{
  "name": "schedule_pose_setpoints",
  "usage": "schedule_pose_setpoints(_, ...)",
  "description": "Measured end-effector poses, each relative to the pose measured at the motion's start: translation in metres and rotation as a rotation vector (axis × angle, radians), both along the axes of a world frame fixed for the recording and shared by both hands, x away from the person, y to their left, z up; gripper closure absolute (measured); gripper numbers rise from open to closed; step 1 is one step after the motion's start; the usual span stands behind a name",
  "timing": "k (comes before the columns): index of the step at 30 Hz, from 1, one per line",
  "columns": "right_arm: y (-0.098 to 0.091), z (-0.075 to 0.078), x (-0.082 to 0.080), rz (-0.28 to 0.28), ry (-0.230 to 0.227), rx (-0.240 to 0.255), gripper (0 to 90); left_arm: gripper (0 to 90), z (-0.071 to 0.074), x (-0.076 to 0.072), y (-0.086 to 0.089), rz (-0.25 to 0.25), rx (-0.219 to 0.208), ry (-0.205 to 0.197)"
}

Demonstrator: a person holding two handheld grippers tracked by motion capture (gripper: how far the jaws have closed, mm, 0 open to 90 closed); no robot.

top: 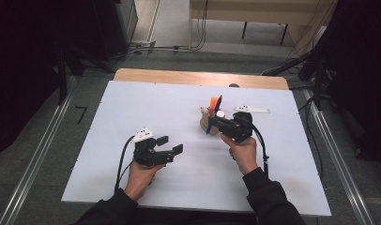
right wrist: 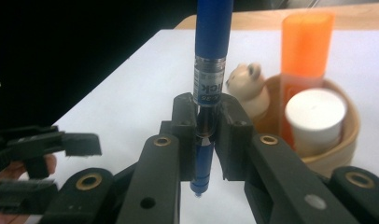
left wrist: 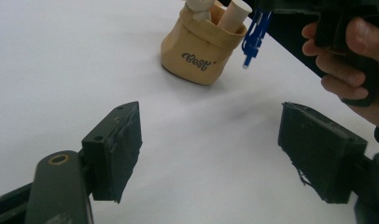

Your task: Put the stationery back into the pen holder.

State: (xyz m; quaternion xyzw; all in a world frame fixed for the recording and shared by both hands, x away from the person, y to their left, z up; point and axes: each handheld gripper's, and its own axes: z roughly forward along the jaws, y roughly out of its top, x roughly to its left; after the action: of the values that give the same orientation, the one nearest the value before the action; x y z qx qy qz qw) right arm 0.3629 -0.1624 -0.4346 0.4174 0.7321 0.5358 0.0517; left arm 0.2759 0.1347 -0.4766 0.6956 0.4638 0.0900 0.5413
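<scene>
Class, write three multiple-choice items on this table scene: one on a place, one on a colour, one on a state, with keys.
1. Where does the tan pouch stand? A on the white table top; B on the floor; C on a shelf.
2. What colour is the pen in the right tongs? A green; B blue; C red.
3. How are the left tongs? A shut on a cup; B shut on the pen; C open.

Key: A, white surface lies all round it; B, its barrel is blue; C, bare table shows between the parted jaws.
</scene>
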Motion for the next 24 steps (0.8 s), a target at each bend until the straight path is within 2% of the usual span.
schedule_pose_setpoints(14,-0.004,0.012,0.017,-0.048,-0.019,0.009,76.8,21.0,-0.001,0.000,-0.002,-0.014,-0.010,-0.002)
schedule_pose_setpoints(24,-0.004,0.016,0.031,-0.086,-0.028,-0.002,76.7,21.0,-0.002,0.000,-0.002,-0.010,-0.010,0.002)
